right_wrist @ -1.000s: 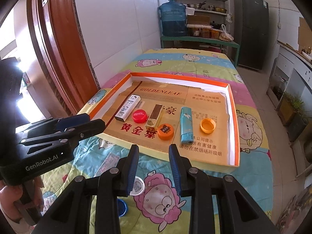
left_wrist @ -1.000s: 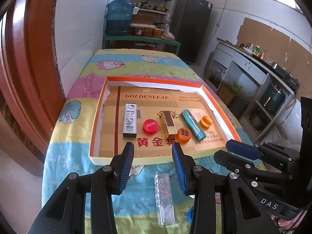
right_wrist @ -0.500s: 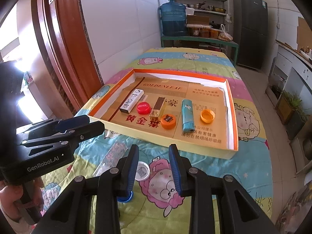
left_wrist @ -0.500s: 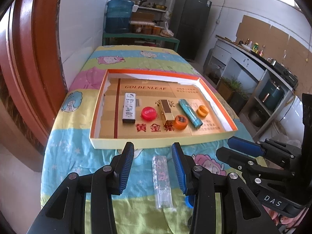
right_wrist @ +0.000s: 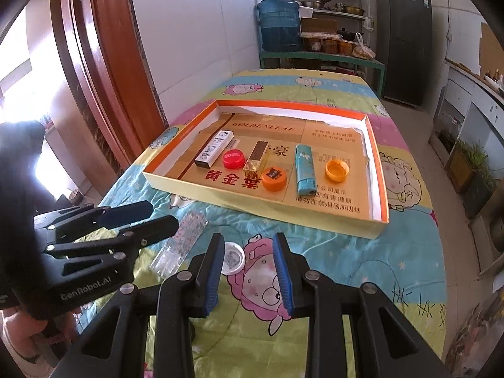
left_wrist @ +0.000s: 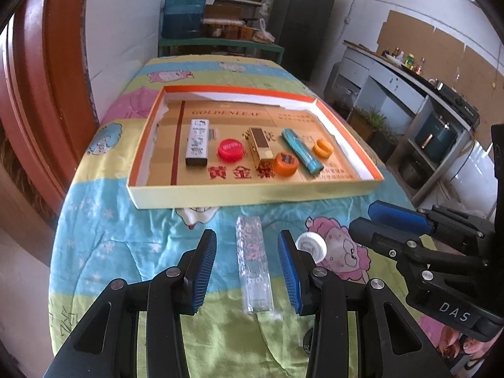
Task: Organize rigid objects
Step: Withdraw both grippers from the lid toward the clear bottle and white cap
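Clear patterned case (left_wrist: 254,267) lying flat on the quilted worktop (left_wrist: 126,239), just outside the near wall of the shallow box (left_wrist: 252,193), long axis pointing toward that wall. Left tool (left_wrist: 247,266) lowered astride the case, blue pads (left_wrist: 206,271) parted on either side with a gap to each long face, nothing gripped; alignment along the narrow width (judged as set-up for a pinch across the flat sides). White cap (right_wrist: 233,257) resting open side up just right of the case, also outside the box. Right tool (right_wrist: 249,267) held over the worktop near that cap, jaws parted and empty, kept clear of the left tool's approach. Inside the box, arranged in one row parallel to the near wall, from left: white carton (left_wrist: 197,146), red cap (left_wrist: 231,150), gold box (left_wrist: 260,148), orange lid (left_wrist: 285,163), blue lighter (left_wrist: 301,150), orange cap (left_wrist: 323,148). Row alternating long items with caps, so likely destination for case and white cap at an unfilled stretch beside it. Task judged partly complete: two items outside the box.
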`<state>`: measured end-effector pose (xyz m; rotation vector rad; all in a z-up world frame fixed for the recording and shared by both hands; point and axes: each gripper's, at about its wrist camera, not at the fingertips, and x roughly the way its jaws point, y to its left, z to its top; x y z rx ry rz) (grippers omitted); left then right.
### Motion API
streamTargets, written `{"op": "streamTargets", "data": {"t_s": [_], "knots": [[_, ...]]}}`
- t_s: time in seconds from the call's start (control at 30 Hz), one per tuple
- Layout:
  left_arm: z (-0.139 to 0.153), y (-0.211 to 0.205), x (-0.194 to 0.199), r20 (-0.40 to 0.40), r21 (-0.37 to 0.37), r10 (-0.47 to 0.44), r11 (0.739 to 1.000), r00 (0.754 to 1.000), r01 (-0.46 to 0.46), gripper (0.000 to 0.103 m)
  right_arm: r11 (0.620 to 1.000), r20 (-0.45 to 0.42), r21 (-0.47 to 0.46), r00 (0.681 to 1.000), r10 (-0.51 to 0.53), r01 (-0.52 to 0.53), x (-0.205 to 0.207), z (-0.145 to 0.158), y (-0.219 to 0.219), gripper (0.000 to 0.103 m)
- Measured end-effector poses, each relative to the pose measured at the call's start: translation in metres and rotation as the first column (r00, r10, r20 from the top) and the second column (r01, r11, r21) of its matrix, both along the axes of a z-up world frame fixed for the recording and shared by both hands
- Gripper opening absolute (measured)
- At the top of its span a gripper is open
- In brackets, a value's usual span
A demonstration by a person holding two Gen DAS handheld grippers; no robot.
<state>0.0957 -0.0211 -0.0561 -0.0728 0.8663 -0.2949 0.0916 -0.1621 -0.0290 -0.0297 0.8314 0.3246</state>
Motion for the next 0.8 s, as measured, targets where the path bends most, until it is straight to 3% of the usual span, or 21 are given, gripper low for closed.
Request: {"op": "streamTargets", "data": {"t_s": [0.67,0.8], "knots": [[-0.030,-0.013,0.010,-0.040,0.057,0.010,0.998,0.999,-0.008,0.042,1.000,-0.035,-0.001,0.999,-0.004,0.004,0.003,-0.013,-0.003,0.032],[-0.034,-0.011,0.011,-0.045,0.054,0.016,0.998,0.999,-0.014,0.034,1.000,-0.045,0.001,0.999,-0.007,0.007,0.005,-0.016,-0.003,0.032]]}}
